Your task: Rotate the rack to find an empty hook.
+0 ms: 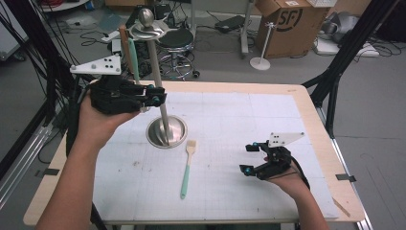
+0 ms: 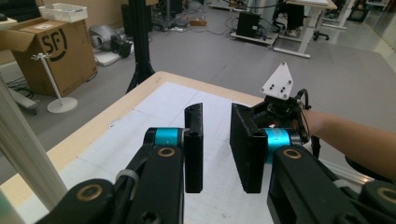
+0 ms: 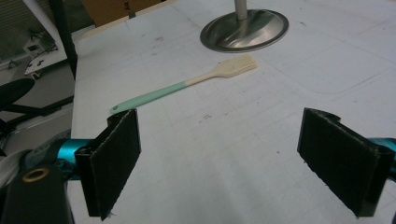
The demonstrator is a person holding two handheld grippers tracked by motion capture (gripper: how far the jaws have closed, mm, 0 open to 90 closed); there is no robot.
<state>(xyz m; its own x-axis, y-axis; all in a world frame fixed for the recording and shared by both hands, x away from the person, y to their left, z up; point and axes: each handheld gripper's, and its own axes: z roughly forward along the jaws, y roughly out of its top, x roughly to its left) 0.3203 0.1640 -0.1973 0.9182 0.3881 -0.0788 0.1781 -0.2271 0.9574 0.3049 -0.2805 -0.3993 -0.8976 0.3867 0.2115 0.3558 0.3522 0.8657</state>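
A steel utensil stand point(image 1: 166, 132) rises from a round base mid-table to a disc with a ball on top. A green-handled utensil point(image 1: 133, 60) hangs from that disc, with a brown handle beside it. My left gripper point(image 1: 155, 96) is held high just left of the pole point(image 2: 23, 154); its jaws point(image 2: 219, 149) stand a little apart with nothing between them. A brush with a mint handle and a pale head point(image 1: 187, 167) point(image 3: 187, 84) lies flat in front of the stand. My right gripper point(image 1: 247, 158) point(image 3: 233, 158) hovers low to the brush's right, wide open and empty.
A white gridded mat point(image 1: 239, 115) covers the wooden table point(image 1: 306, 103). Beyond the far edge are a stool point(image 1: 177, 40), a cardboard box point(image 1: 287, 24), a small white stand point(image 1: 261, 60) and floor cables. Black frame legs point(image 1: 344, 52) stand at both sides.
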